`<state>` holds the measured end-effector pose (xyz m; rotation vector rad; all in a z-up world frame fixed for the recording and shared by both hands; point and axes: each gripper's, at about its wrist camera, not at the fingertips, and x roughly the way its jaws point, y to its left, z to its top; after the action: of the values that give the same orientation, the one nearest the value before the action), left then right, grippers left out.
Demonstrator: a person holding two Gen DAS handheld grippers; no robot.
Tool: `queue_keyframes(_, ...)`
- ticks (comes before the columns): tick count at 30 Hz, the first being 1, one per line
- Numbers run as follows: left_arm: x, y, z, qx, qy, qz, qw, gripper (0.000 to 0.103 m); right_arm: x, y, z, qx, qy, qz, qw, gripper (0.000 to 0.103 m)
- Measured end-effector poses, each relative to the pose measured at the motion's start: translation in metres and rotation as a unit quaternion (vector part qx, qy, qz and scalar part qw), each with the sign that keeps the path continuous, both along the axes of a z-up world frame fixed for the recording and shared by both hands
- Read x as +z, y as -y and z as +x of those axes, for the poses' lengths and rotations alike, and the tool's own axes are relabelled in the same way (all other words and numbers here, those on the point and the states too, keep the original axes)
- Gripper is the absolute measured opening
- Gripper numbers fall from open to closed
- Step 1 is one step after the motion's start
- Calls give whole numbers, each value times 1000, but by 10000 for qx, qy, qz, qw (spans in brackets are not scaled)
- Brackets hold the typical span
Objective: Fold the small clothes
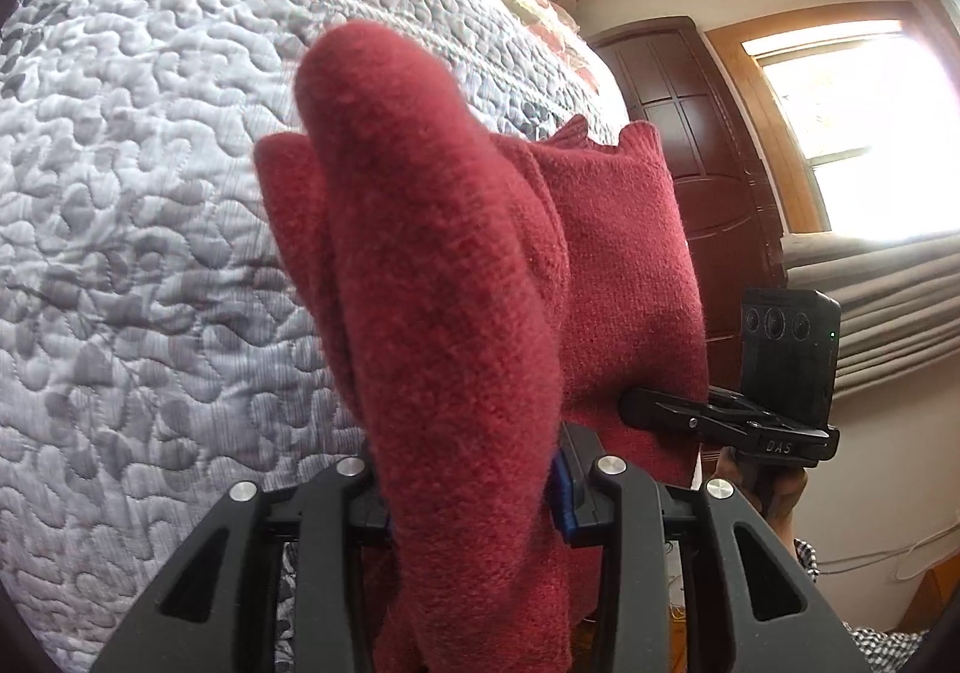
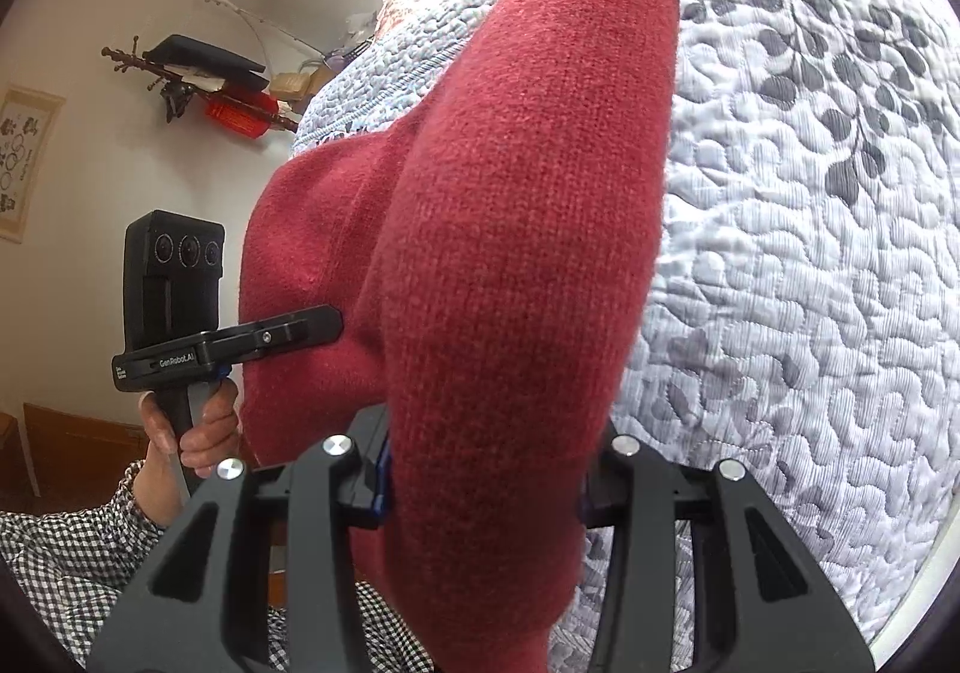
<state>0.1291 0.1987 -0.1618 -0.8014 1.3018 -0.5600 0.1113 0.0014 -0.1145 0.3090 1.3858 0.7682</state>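
Red knit garment (image 1: 456, 277) hangs clamped in your left gripper (image 1: 474, 484) and right gripper (image 2: 486, 478), lifted ahead of both above the quilt (image 1: 132, 229). Mid-fold: next, lower it flat, edges aligned.

two wrist cameras, each looking out along its own fingers, close up.
both face the red knit garment (image 1: 456, 277) over the quilted bed (image 2: 810, 253), each catching the other gripper.

sweater (image 1: 456, 265) between both grippers | above quilt (image 1: 132, 229) | left gripper (image 1: 474, 487) | right gripper (image 2: 480, 487)
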Motion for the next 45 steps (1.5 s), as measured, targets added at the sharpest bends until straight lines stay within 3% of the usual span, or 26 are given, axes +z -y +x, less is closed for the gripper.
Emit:
queue_keyframes(11,-26,55,-12,189,-155,252,9994,36,-44,58,0,143,-238,168,9995,42)
queue_keyframes(22,-49,60,-10,218,-127,391,9989,39,-69,64,12,241,-365,288,9986,43)
queue_keyframes(31,-72,59,-7,167,-108,584,9981,51,-89,74,21,83,-556,348,9978,50)
queue_keyframes(35,-64,64,-4,160,-197,787,9966,60,-81,75,10,25,-484,249,9985,65)
queue_keyframes(37,-55,70,-3,123,-234,890,9957,61,-75,78,0,115,-421,295,9986,67)
queue_keyframes(41,-35,68,-21,87,-147,1216,9924,68,-63,84,-28,180,-188,-90,9996,69)
queue_keyframes(45,-20,73,-51,-4,-8,1423,9898,74,-59,99,-59,-17,-254,-61,9997,70)
